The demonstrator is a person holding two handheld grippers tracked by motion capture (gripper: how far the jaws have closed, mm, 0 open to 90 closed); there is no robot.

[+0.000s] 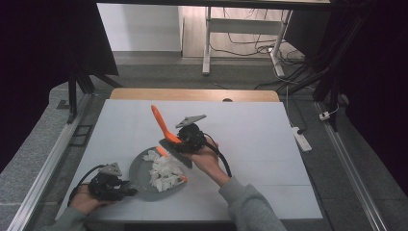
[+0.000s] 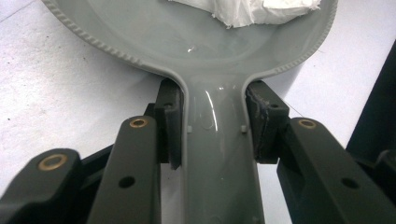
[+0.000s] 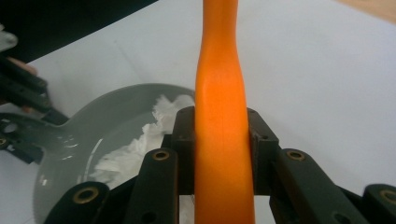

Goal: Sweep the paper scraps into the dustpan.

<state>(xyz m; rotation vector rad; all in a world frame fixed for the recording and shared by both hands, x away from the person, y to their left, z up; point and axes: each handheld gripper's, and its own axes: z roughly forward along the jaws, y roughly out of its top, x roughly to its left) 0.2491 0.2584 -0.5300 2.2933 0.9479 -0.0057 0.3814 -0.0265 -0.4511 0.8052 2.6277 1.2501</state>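
Down at the near left of the white table (image 1: 250,125), the left gripper (image 2: 212,128) clamps the handle of a grey plastic dustpan-like dish (image 2: 205,51) holding crumpled white paper (image 1: 163,171); the right gripper (image 3: 220,140) — raised just above the dish — pinches a small brush's orange handle (image 3: 220,116), its dark head (image 1: 175,151) over the paper.
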